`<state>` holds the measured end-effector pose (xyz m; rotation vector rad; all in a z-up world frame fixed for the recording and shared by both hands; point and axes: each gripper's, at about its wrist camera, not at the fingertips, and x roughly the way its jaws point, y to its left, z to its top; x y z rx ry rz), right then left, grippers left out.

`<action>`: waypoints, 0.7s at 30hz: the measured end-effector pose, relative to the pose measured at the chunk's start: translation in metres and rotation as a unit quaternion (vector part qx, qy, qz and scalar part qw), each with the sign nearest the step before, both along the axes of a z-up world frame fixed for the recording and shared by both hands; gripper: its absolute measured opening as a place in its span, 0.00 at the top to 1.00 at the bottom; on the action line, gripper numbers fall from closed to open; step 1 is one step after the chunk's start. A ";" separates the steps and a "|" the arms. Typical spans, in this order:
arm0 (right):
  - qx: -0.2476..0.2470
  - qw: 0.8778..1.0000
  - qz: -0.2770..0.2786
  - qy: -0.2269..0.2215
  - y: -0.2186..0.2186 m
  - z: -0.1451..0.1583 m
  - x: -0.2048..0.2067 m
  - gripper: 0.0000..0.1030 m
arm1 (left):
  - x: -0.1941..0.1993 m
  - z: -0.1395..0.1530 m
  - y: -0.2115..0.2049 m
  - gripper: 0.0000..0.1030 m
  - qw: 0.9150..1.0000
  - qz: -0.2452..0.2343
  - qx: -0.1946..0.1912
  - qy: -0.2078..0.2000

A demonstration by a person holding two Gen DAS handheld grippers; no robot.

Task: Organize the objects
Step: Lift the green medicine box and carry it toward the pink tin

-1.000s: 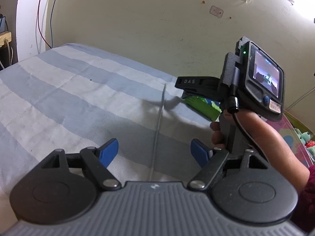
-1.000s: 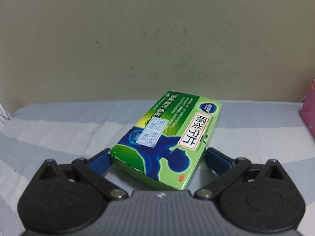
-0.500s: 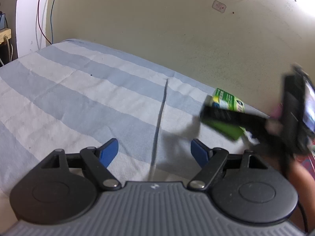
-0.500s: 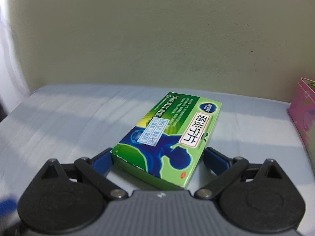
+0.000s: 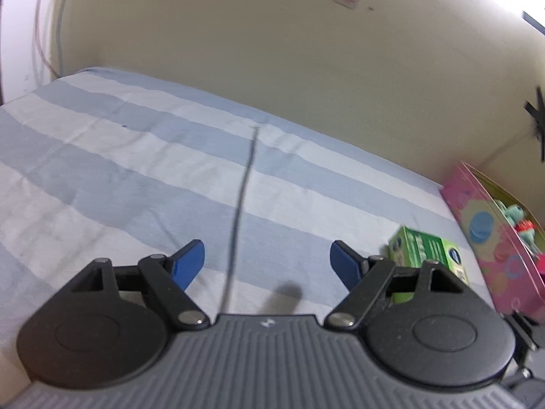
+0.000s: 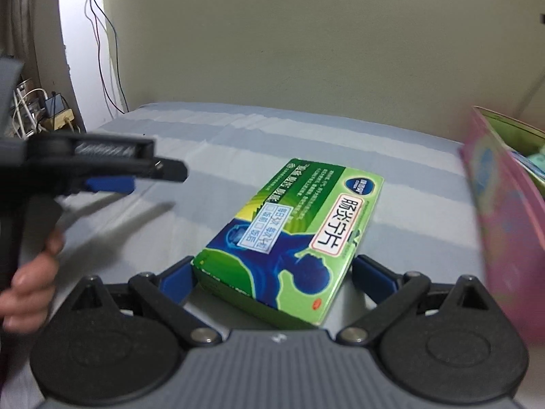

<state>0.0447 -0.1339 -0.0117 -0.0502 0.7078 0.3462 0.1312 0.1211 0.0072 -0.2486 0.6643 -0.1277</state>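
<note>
One green box (image 6: pixel 289 238) lies flat, angled up-right.

medicine box (image 6: pixel 289 235) on bed (image 6: pixel 218 143) | storage box (image 6: pixel 504 218) right of it | wall (image 6: pixel 306 51) behind bed

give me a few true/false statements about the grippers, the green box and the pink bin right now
1. The right gripper has the green box between its fingers. True.
2. The left gripper holds the green box. False: it is open, with nothing between its fingers.
3. The green box sits inside the pink bin. False: it is outside the bin, to its left.
4. The bedsheet has blue and white stripes. True.
5. The pink bin is on the right side of the bed. True.
</note>
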 end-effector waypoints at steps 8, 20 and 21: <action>-0.001 1.000 -0.029 -0.008 -0.032 0.005 -0.059 0.03 | -0.006 -0.001 -0.022 0.14 0.998 -0.043 0.035 -0.009; -0.007 0.999 -0.037 -0.016 -0.016 0.018 -0.080 0.00 | -0.040 0.010 -0.041 0.12 0.995 -0.088 0.025 -0.035; -0.004 0.999 -0.036 -0.017 -0.017 0.018 -0.080 0.00 | -0.043 0.008 -0.044 0.12 0.995 -0.093 0.024 -0.024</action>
